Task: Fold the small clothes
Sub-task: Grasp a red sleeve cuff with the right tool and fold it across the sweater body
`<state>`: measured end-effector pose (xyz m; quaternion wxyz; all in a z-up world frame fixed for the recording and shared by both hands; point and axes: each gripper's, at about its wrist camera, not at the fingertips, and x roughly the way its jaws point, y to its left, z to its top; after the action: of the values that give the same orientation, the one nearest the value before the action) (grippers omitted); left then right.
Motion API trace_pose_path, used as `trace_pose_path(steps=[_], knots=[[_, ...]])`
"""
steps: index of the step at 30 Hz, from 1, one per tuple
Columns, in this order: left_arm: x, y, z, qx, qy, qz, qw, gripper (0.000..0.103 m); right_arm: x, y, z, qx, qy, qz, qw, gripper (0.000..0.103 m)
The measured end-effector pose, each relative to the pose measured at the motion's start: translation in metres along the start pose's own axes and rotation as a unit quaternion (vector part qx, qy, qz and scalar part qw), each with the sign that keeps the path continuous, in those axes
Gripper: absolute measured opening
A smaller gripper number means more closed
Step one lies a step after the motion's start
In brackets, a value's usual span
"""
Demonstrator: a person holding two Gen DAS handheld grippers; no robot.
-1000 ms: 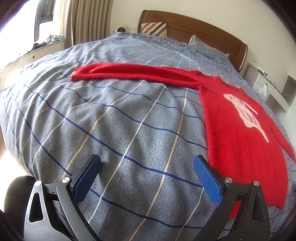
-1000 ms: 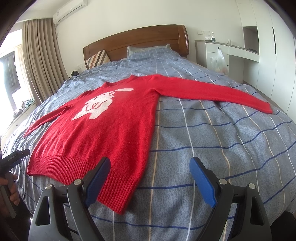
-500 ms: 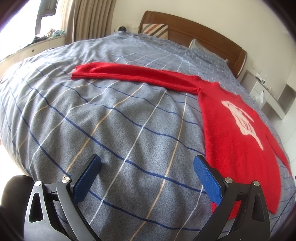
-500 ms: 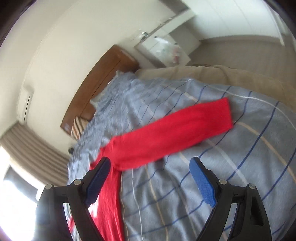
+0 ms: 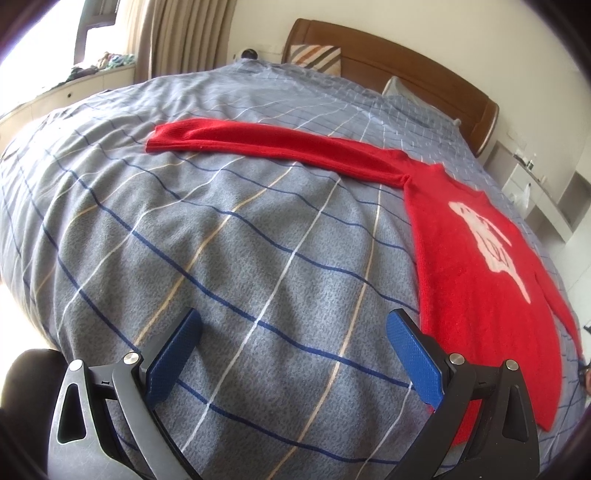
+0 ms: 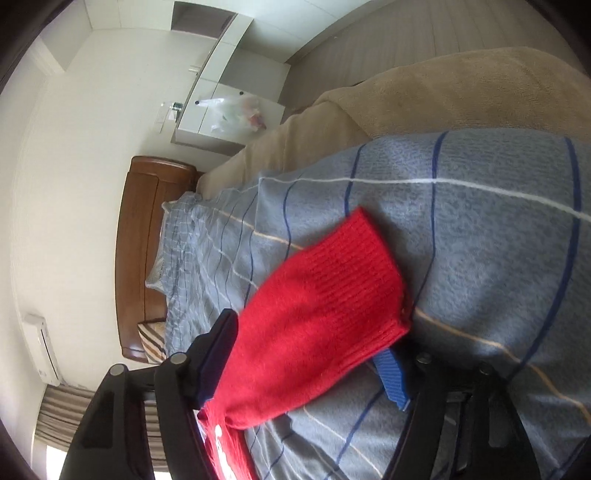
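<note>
A red sweater [image 5: 472,266] with a white rabbit design lies flat on the blue checked bedcover [image 5: 258,229], one sleeve [image 5: 277,144] stretched out to the left. My left gripper [image 5: 294,318] hovers open over bare bedcover beside the sweater's hem, holding nothing. In the right wrist view the scene is rolled sideways. My right gripper [image 6: 306,339] straddles the ribbed cuff of the other sleeve [image 6: 332,295]. Its jaws are closing with the cuff between them. The cuff drapes over one blue pad [image 6: 391,380], and the other pad stands clear of the cloth.
A wooden headboard [image 5: 406,59] and pillows stand at the bed's far end. A white bedside cabinet [image 6: 221,110] carries a plastic bag. A beige blanket [image 6: 443,96] hangs over the bed's side. Curtains [image 5: 177,33] and a window ledge run along the left.
The right gripper rolled sideways and swept from the sweater's hem out to the sleeve cuff, and its jaws narrowed around it. The left gripper has barely moved.
</note>
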<state>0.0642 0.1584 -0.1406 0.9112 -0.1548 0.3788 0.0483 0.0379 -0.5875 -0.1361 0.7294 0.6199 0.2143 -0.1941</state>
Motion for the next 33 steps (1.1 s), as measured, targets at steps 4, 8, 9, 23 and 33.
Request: trace_pose_path(steps=[4, 8, 9, 23, 33], knots=[[0.002, 0.003, 0.001, -0.004, 0.003, 0.001, 1.0000, 0.101, 0.017, 0.004, 0.006, -0.014, 0.003, -0.022, 1.000, 0.008], [0.003, 0.003, 0.001, -0.006, 0.003, 0.000, 1.0000, 0.101, 0.006, 0.040, 0.005, -0.093, -0.033, -0.056, 0.994, 0.007], [0.003, 0.002, 0.001, -0.009, 0.003, -0.001, 1.0000, 0.101, 0.002, 0.058, 0.001, -0.131, -0.040, -0.054, 0.989, 0.007], [0.004, 0.010, 0.007, -0.019, 0.001, -0.019, 0.9996, 0.101, 0.079, 0.299, -0.287, -0.521, 0.098, 0.085, 0.844, 0.007], [0.003, 0.007, 0.004, -0.007, -0.001, -0.008, 0.9999, 0.101, 0.153, 0.219, -0.395, -0.467, 0.317, 0.074, 0.822, 0.066]])
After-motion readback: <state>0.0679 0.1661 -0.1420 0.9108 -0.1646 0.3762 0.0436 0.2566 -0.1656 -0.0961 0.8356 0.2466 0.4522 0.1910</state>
